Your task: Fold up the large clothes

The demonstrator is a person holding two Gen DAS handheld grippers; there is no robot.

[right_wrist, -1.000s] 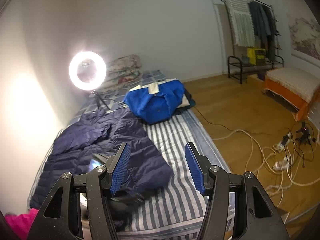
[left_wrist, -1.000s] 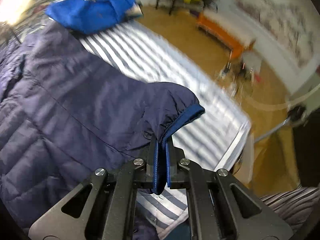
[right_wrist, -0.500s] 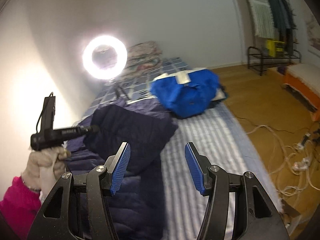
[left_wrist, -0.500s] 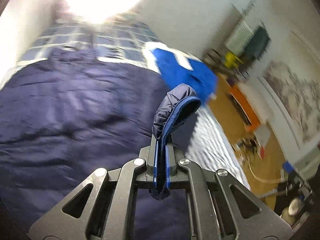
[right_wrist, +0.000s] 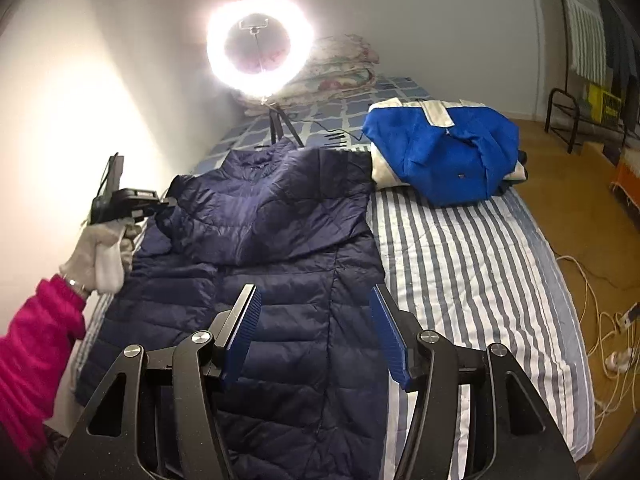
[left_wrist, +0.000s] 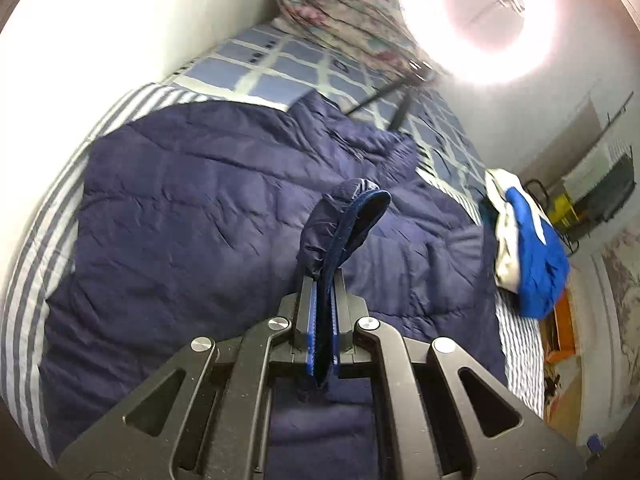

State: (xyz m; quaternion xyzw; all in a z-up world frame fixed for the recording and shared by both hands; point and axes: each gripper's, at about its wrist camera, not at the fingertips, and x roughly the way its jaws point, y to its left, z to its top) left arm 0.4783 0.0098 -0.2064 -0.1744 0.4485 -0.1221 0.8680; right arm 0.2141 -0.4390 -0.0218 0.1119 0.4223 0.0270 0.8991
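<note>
1. My left gripper (left_wrist: 321,320) is closest in the left wrist view: its two blue-padded fingers are pressed together on the sleeve cuff (left_wrist: 348,224) of the navy puffer jacket (left_wrist: 192,216), which sticks up between them.
2. My right gripper (right_wrist: 316,336) fills the bottom of the right wrist view, its blue-padded fingers spread wide with nothing between them, hovering above the jacket's lower half.
3. The jacket lies flat along the wall-side half of the bed (right_wrist: 472,264), hem toward me and collar toward the far end. One sleeve is folded across the chest. In the right wrist view, the cuff end of that sleeve is raised at the wall-side edge.
4. In the right wrist view, my white-gloved left hand (right_wrist: 102,252), in a pink sleeve, holds the left gripper's handle above the bed's wall-side edge, beside the jacket's shoulder.
5. The bed's striped blue-and-white cover shows bare on the room-side half, just beside the jacket.
6. Farther on, a bright blue garment with white panels (right_wrist: 444,152) sits bunched at the room-side edge, just beyond the jacket's shoulder. I cannot tell if they touch.
7. Past the collar, a ring light (right_wrist: 260,46) glows on a tripod standing on the checked blue bedding at the far end.
8. Folded floral quilts (right_wrist: 340,68) are stacked in the far corner against the wall.
9. Off the bed, white cables (right_wrist: 600,320) trail over the wooden floor, and a clothes rack (right_wrist: 596,40) stands at the far wall.
</note>
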